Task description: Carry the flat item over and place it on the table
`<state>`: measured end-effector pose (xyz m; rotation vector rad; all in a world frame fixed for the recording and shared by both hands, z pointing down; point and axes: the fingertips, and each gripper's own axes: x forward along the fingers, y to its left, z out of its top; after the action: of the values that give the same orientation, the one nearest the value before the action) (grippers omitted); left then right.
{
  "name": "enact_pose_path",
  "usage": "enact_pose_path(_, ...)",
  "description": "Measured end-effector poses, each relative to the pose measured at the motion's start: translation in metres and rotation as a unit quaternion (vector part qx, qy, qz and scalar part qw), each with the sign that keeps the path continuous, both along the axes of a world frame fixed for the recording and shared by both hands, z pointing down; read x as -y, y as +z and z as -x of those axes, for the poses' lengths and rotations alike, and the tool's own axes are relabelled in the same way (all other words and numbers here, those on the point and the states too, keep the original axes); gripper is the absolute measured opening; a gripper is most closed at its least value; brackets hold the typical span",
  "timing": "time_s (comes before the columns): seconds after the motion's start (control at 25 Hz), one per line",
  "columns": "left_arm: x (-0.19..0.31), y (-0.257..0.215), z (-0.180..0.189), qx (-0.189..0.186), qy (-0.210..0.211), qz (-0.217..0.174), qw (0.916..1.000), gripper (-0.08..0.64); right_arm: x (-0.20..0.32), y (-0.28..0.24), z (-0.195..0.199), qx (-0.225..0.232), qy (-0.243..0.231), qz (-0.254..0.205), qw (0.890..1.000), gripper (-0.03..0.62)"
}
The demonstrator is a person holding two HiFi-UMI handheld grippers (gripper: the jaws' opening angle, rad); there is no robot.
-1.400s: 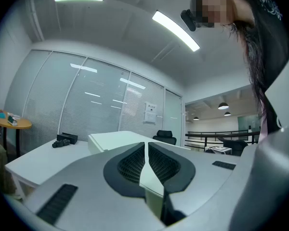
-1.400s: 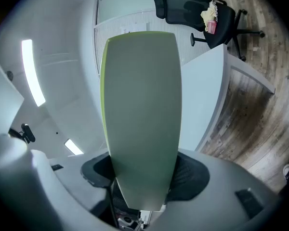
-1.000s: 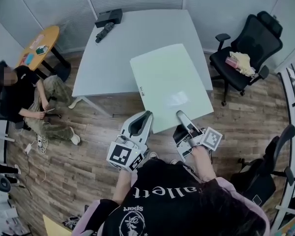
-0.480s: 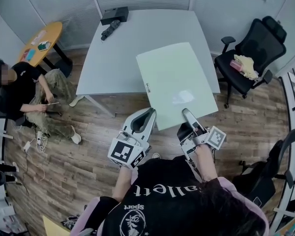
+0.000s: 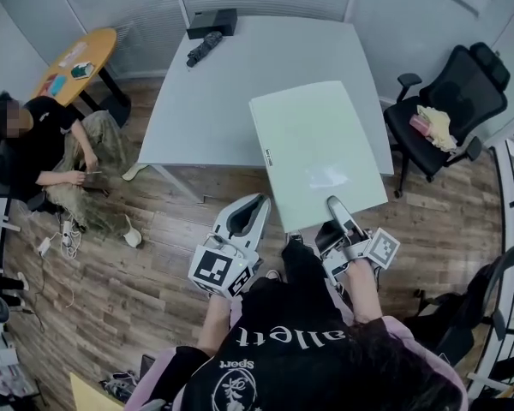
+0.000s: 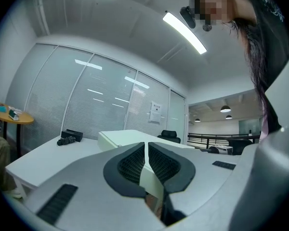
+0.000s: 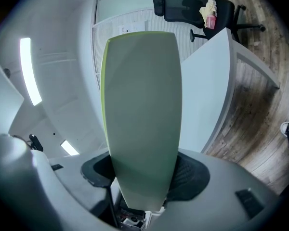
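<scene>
Your left gripper (image 5: 255, 202) and right gripper (image 5: 334, 204) pinch only the near edge of the board (image 5: 317, 144) — it may sag and clip the table (image 5: 197, 101).

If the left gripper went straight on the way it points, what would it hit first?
Most likely the left edge of the pale board, right past the left gripper tips, though height is hard to judge. Beyond it lies the white table.

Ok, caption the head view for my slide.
The left gripper and right gripper hold a pale green panel partly over the white table.
</scene>
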<state>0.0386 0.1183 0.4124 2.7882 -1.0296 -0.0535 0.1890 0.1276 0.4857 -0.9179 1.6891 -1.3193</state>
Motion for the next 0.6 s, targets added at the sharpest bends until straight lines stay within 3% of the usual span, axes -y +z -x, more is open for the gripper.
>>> enact_pose_path(0.24, 0.028, 0.01, 0.005, 0.011, -0.016, 0.01, 0.9998, 0.041, 0.033, 0.01, 0.0, 0.004, -0.011, 0.008, 1.0, 0.288)
enact_pose_path(0.6, 0.111, 0.012, 0.01, 0.021, -0.057, 0.009, 0.9981, 0.041, 0.13, 0.019, -0.007, 0.005, -0.038, 0.014, 0.999, 0.288)
